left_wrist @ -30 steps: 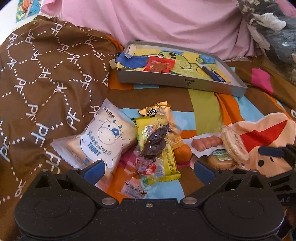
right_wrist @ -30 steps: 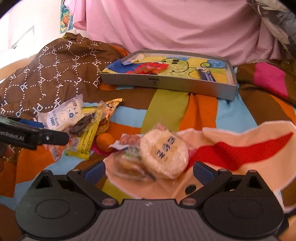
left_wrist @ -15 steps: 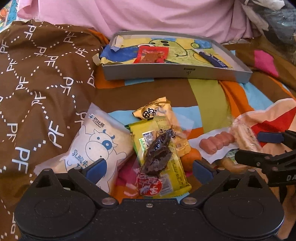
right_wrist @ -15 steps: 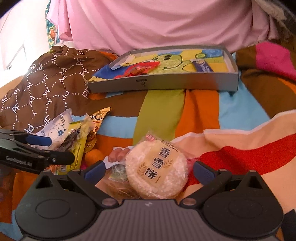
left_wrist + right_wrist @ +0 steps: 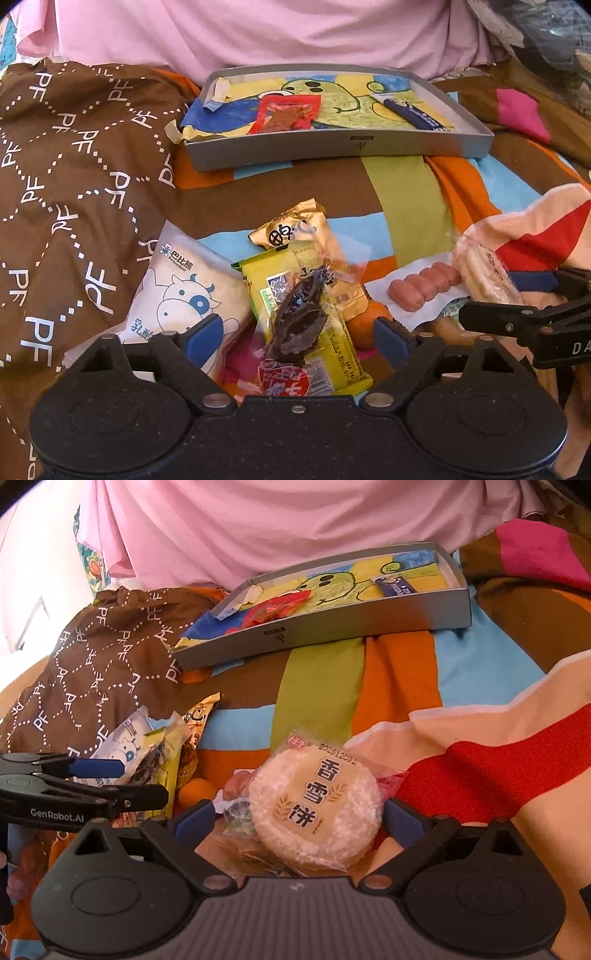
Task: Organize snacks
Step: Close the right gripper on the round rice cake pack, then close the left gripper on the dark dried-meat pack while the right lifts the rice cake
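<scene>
One rice cracker between right tool fingers.

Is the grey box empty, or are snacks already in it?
Not empty. The grey box holds a red snack packet on its left side and a dark blue stick packet on its right; the others lie on the blanket.

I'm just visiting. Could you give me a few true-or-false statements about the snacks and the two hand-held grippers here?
1. The tray holds a red packet. True.
2. The round rice cracker lies in the tray. False: it lies on the blanket, between the right hand-held gripper's open fingers.
3. The left hand-held gripper is shut on the cow bag. False: it is open, holding nothing.
4. A dark snack lies on the yellow packet. True.
</scene>
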